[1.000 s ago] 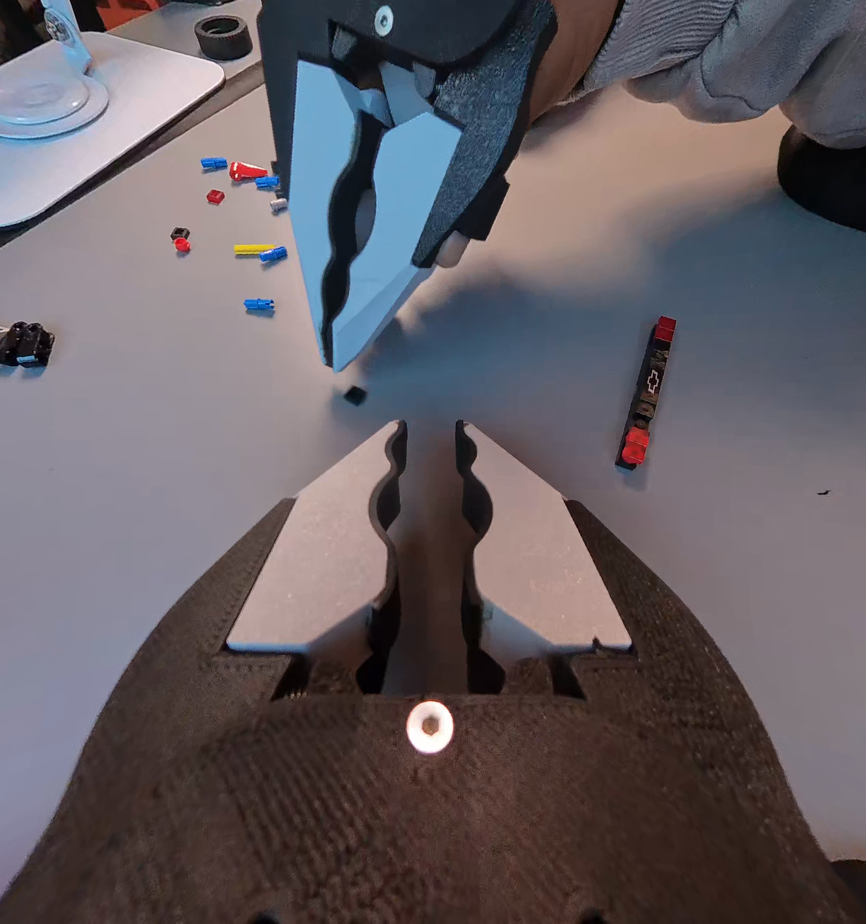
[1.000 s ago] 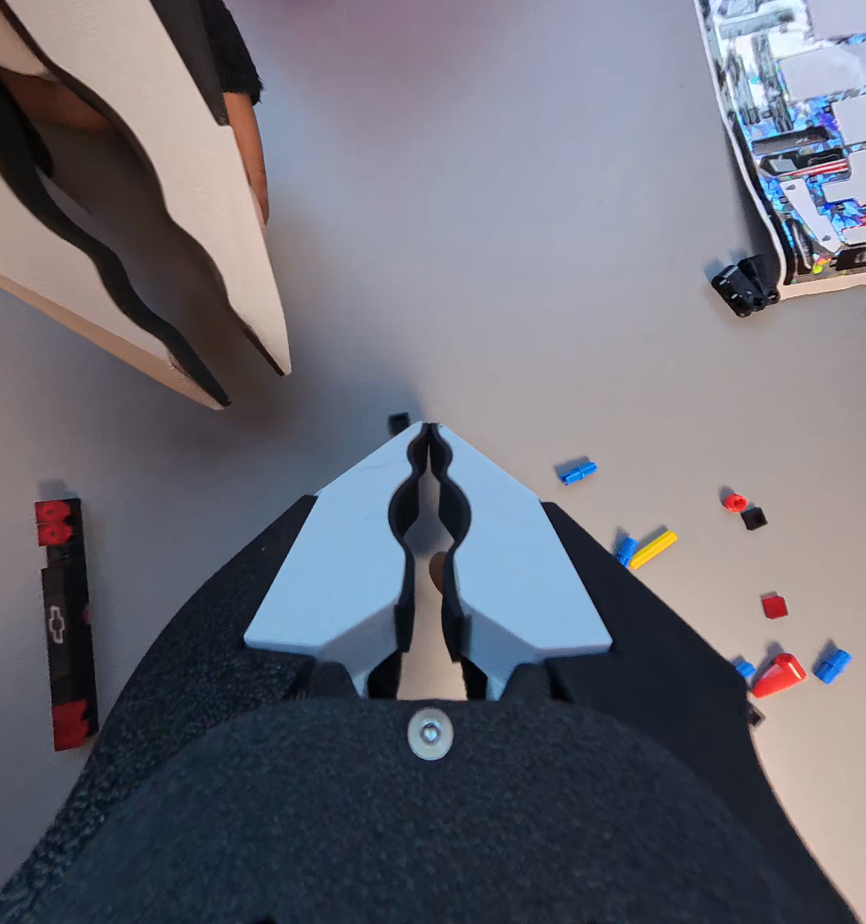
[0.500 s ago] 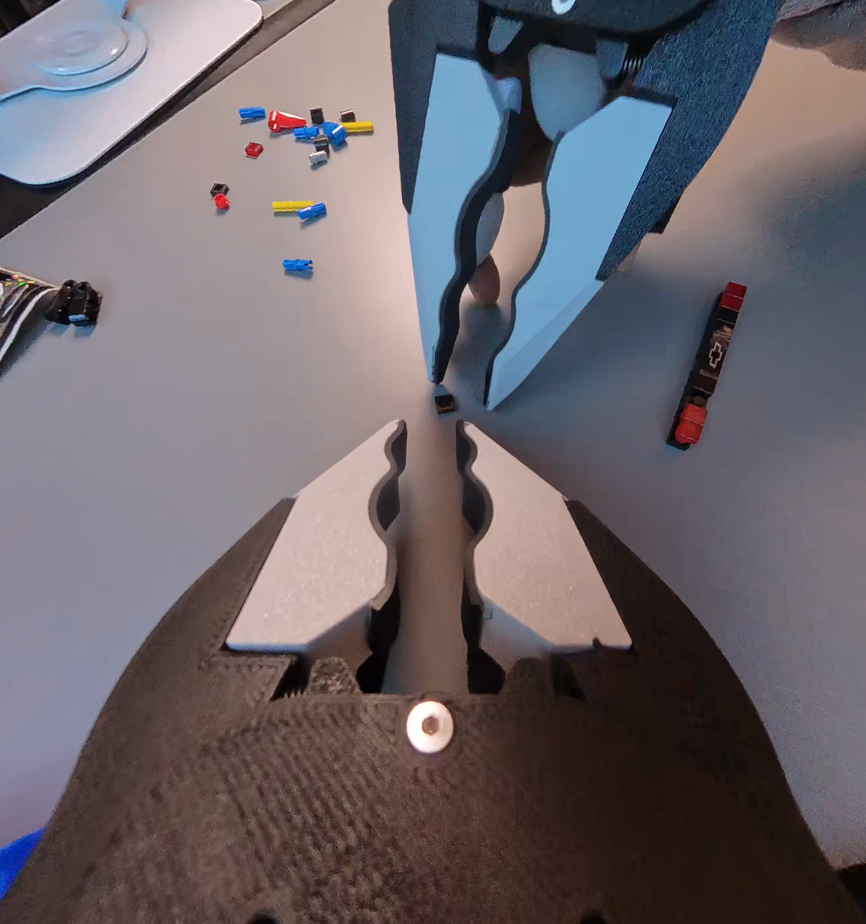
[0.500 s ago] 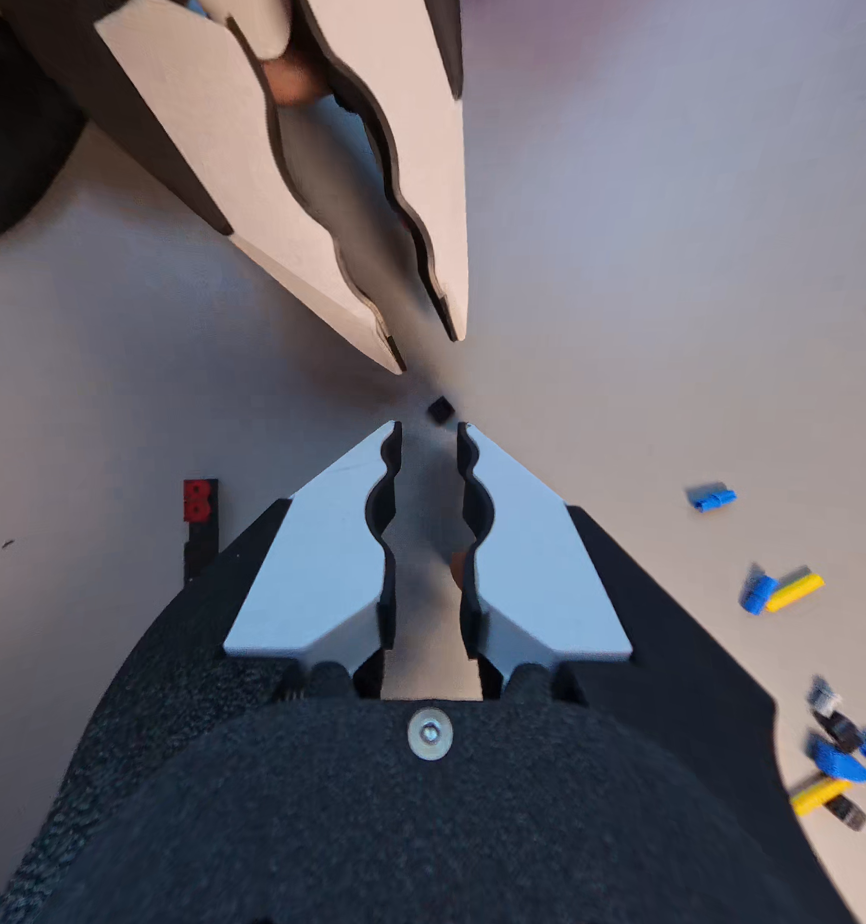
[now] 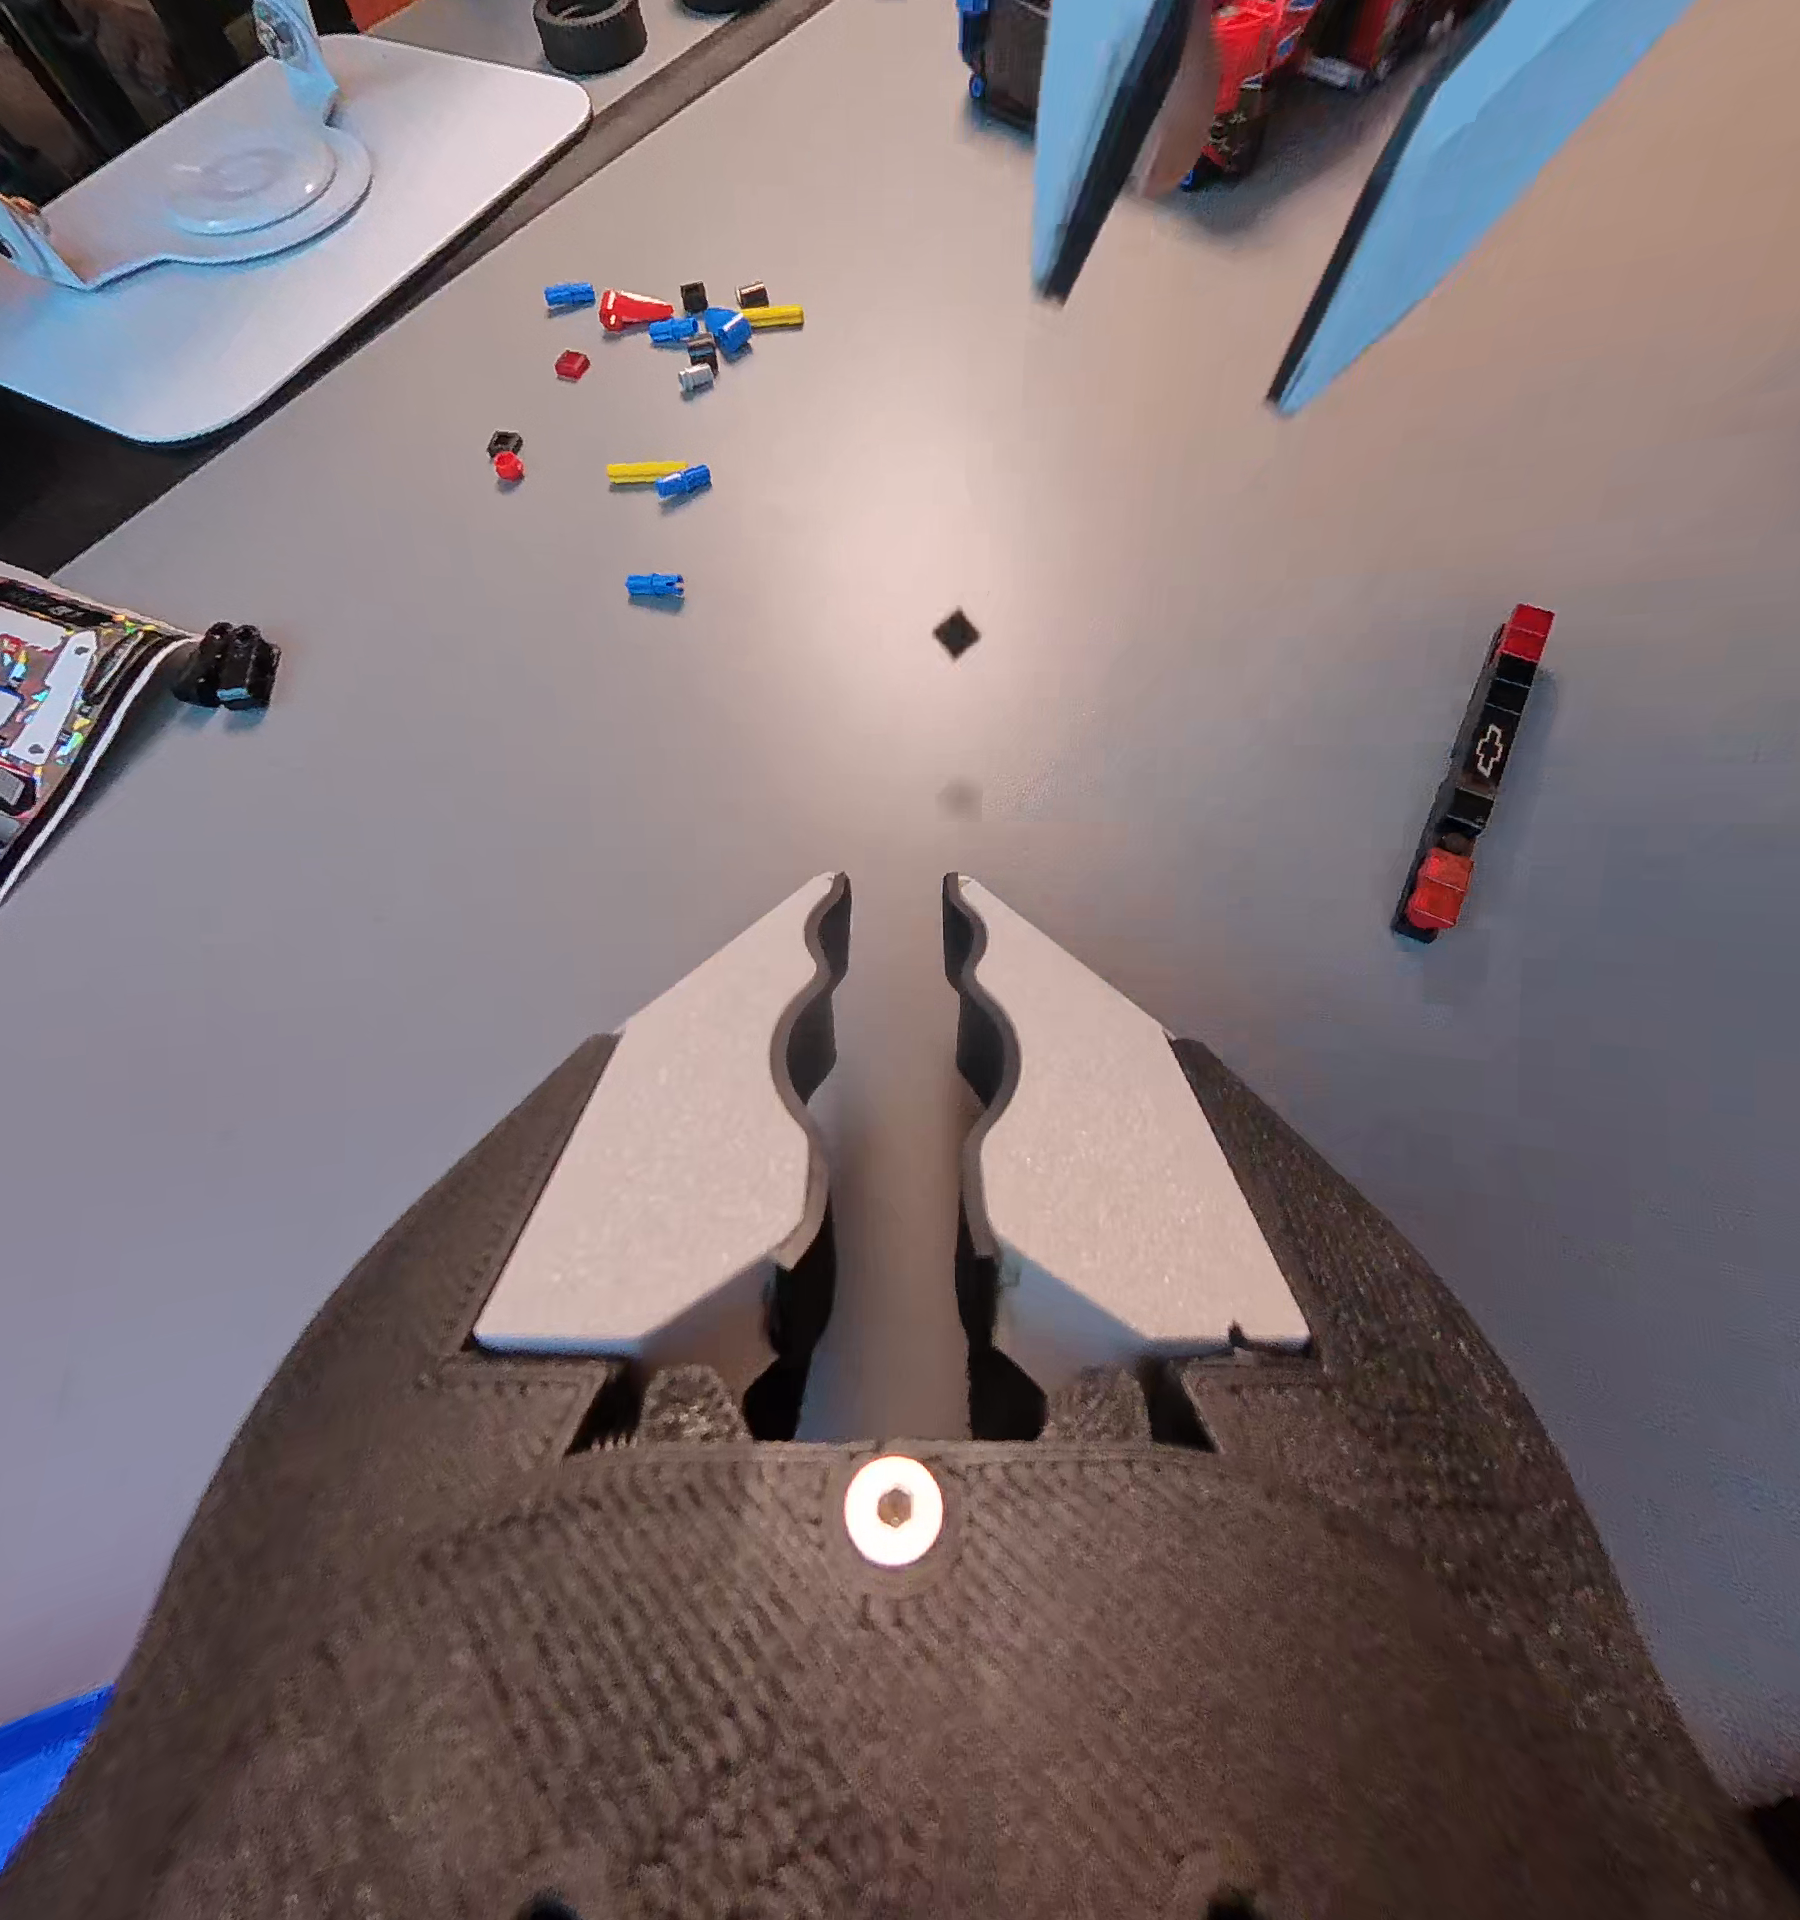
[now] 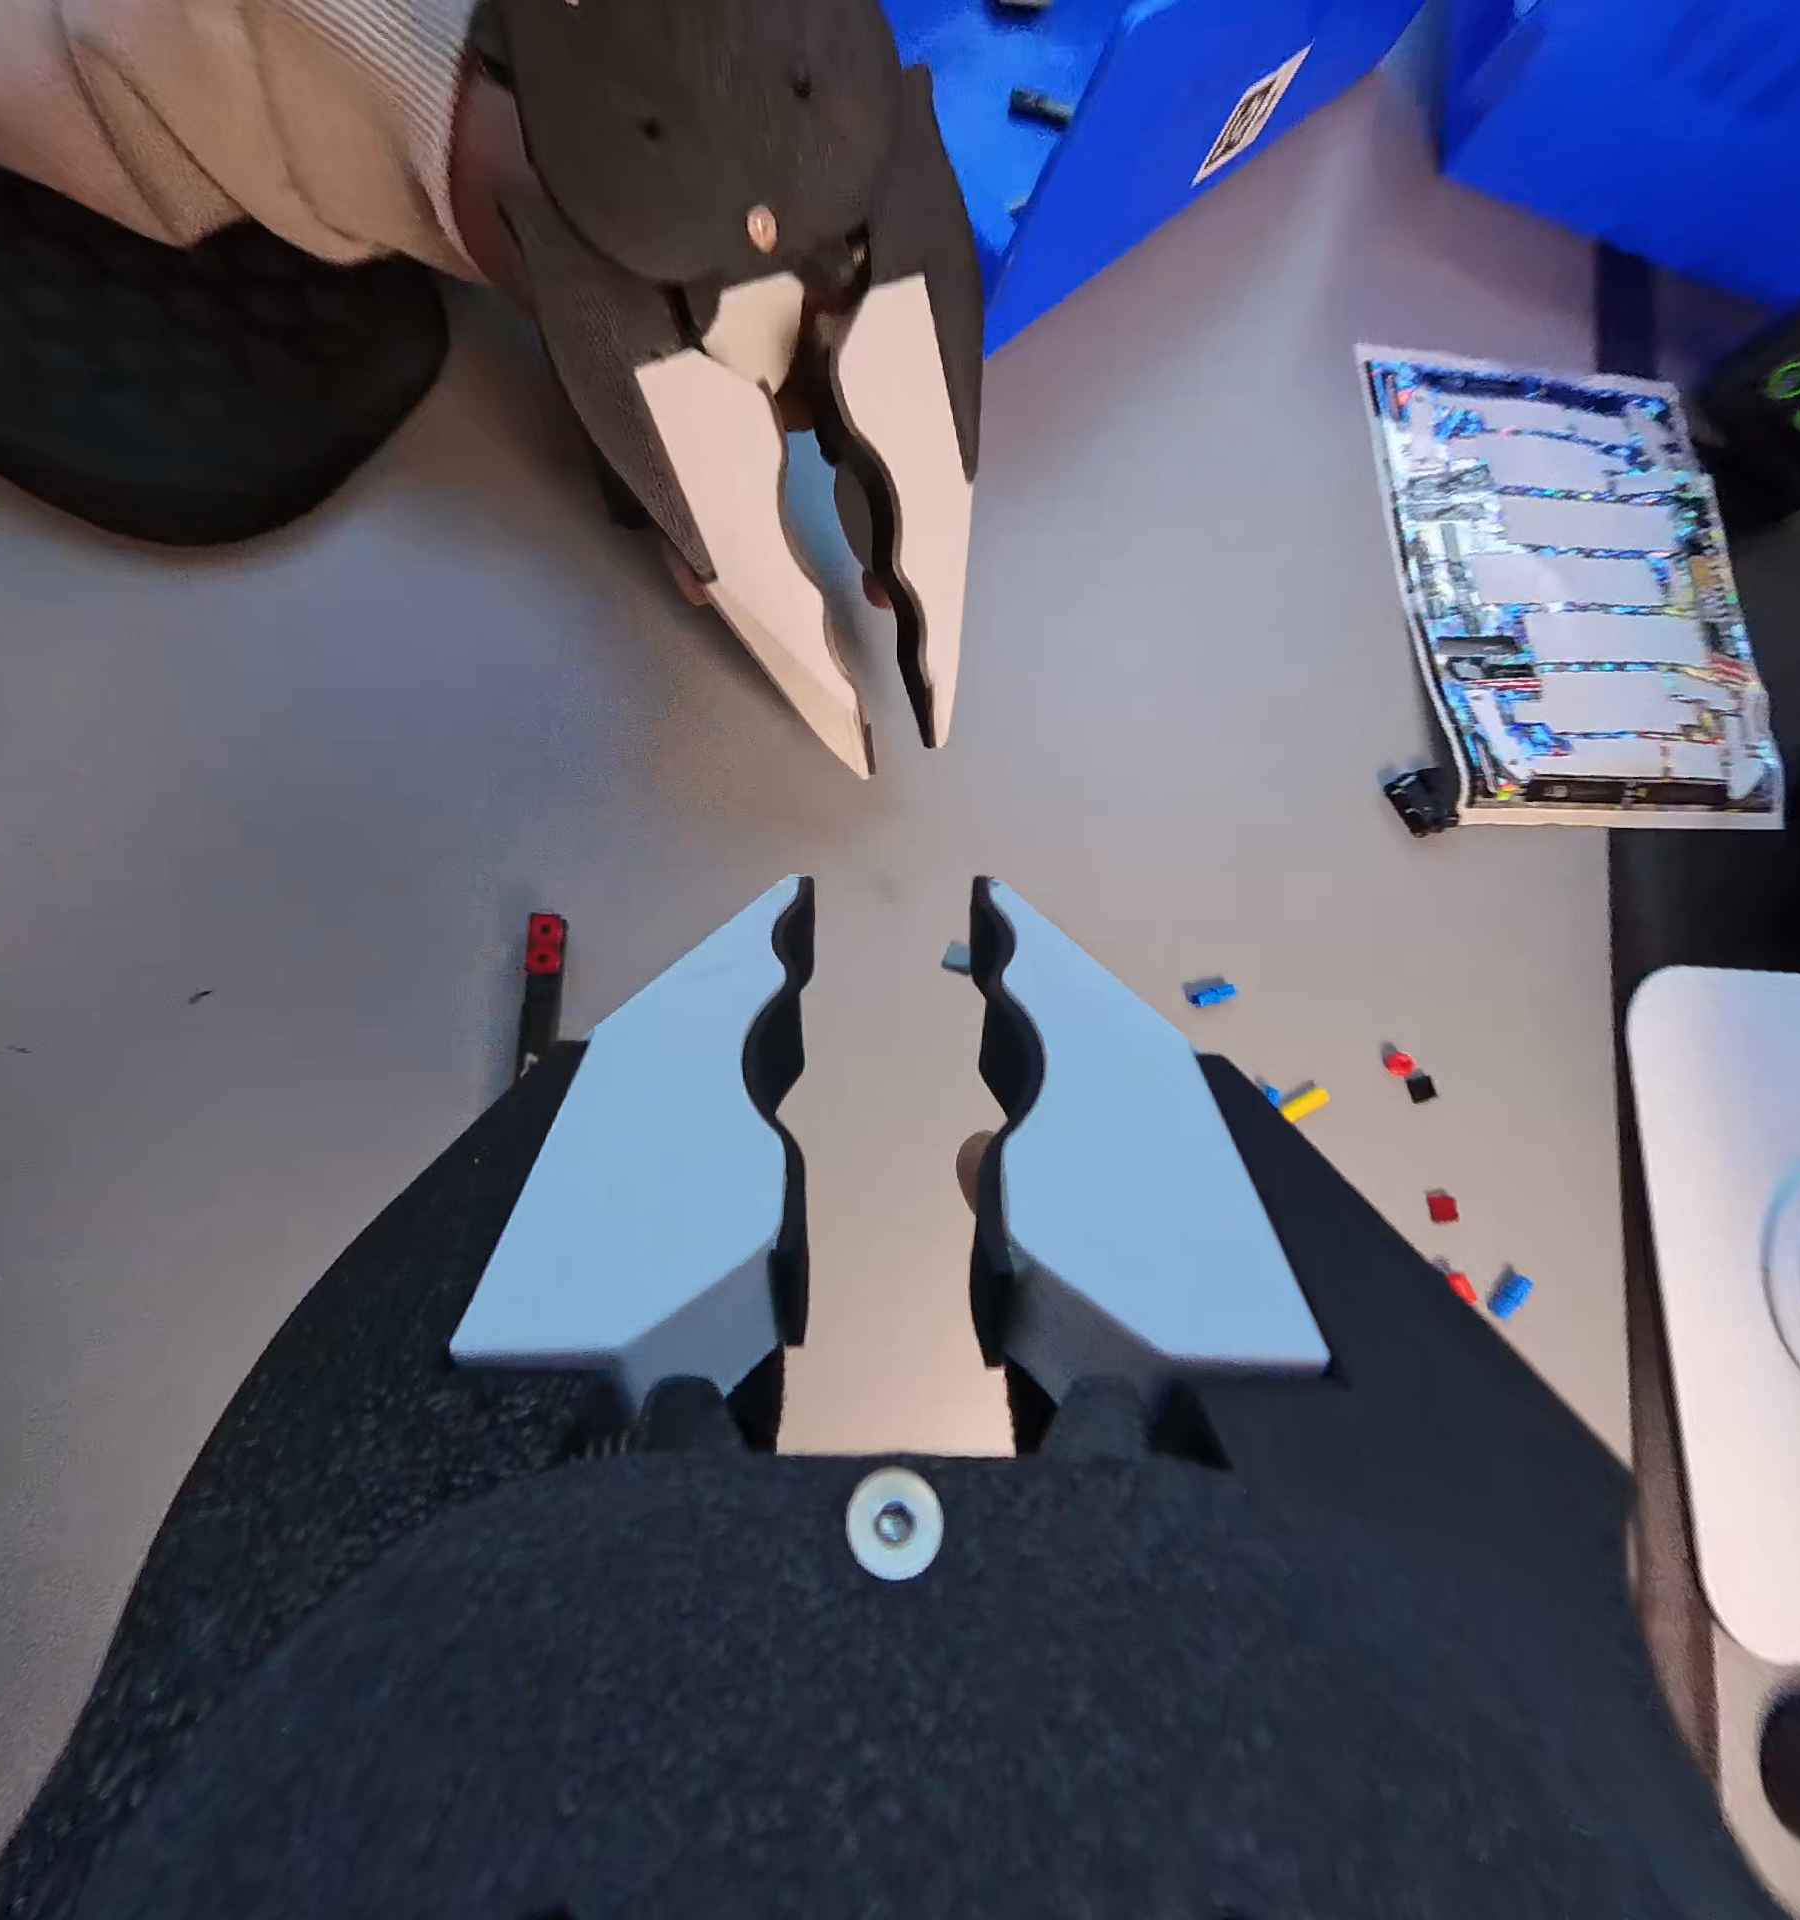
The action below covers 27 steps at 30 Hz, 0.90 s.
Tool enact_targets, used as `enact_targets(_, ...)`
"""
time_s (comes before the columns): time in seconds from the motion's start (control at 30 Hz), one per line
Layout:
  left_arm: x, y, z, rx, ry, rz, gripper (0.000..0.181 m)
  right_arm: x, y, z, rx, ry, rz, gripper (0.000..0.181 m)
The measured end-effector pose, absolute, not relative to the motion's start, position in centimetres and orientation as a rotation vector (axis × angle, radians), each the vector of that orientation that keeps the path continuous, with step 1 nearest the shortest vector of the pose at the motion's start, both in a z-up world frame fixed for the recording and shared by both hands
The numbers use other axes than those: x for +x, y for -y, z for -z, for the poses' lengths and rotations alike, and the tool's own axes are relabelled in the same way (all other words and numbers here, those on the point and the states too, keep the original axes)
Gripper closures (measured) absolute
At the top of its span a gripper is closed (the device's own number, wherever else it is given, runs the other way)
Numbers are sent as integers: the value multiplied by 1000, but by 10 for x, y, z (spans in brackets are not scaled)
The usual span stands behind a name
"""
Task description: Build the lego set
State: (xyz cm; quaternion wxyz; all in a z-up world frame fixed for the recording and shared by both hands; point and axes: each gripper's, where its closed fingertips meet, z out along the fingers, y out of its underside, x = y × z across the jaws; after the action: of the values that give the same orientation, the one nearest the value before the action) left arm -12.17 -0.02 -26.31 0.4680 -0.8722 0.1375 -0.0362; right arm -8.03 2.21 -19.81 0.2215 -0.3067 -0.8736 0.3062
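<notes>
Both pulled up & back since 0.5 s ago, small black piece (image 5: 955, 633) left lying mid-tabletop (image 5: 356, 935), ungrasped: right hand-held gripper (image 6: 891, 883) now wide & empty, left hand-held gripper (image 5: 894, 881) narrow gap, empty — pick prob. needs retry.

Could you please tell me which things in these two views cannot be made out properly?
- Long black-and-red piece: right wrist view, lower part hidden behind the right gripper.
- Red model: left wrist view, cut by the top edge, behind blurred fingers.
- Small black piece: left wrist view, too small for detail.

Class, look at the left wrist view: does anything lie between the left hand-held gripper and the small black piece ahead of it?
Nothing visible does. Only bare grey table separates the open left hand-held gripper from the small black piece.
</notes>
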Motion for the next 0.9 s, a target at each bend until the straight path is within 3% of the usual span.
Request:
enact_targets(0.17,-117,0,267,-2149,-362,89,165,-52,-34,181,-910,2331,-889,159)
enact_targets(0.57,-114,0,271,-2147,-379,84,166,-21,-120,259,-1403,2185,-591,165)
enact_targets(0.9,-112,0,271,-2147,-397,88,166,-27,-129,284,-1456,2206,-639,166)
